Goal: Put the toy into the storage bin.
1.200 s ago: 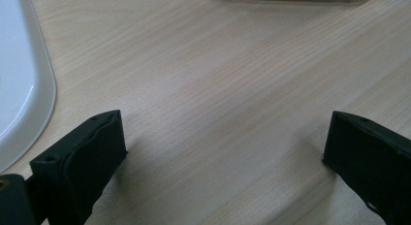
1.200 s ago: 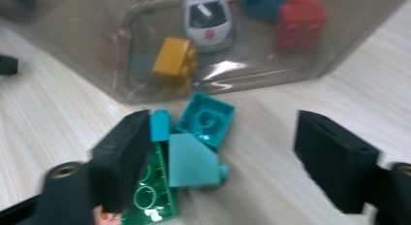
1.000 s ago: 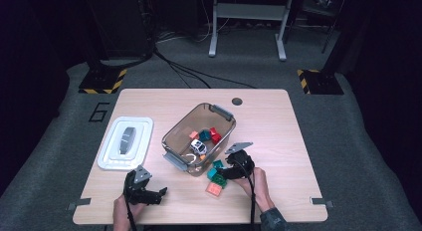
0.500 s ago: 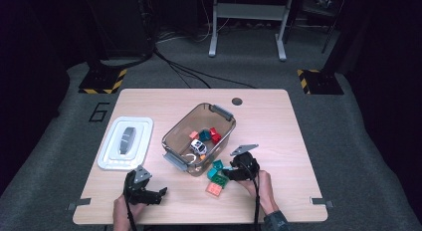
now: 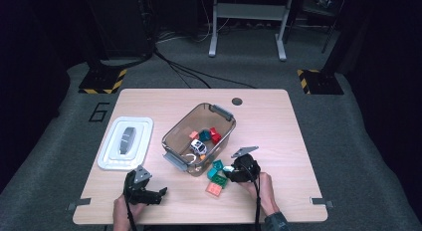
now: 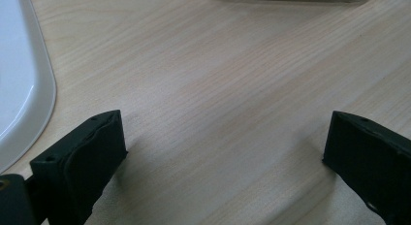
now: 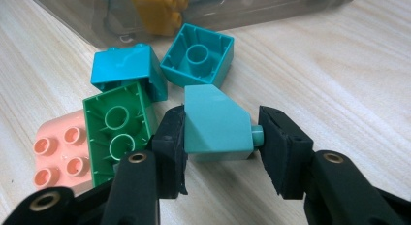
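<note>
now, line by line:
right gripper: its jaws have just been closing and are clamped on a pale teal sloped brick, one pad on the flat bottom side, the other against the stud on its far side. in the high view the right gripper sits near the front edge of the table, just beside the bin's near corner.
pale teal sloped brick: lying on its side on the wood, between the two pads, close to the other loose bricks.
green brick: on its side, hollow underside showing, touching the left pad.
pink brick: studs up, just beside the green one.
blue brick: behind the green one, touching it.
teal square brick: hollow side toward the camera, just behind the held brick.
bin: clear brown tub with grey handles at mid table; inside are a yellow brick, red, teal and orange pieces and a small white toy car.
left gripper: jaws wide apart over bare wood, nothing between them; in the high view the left gripper rests at the front left of the table.
white lid: flat on the table left of the bin, its rim just beside the left jaw.
</note>
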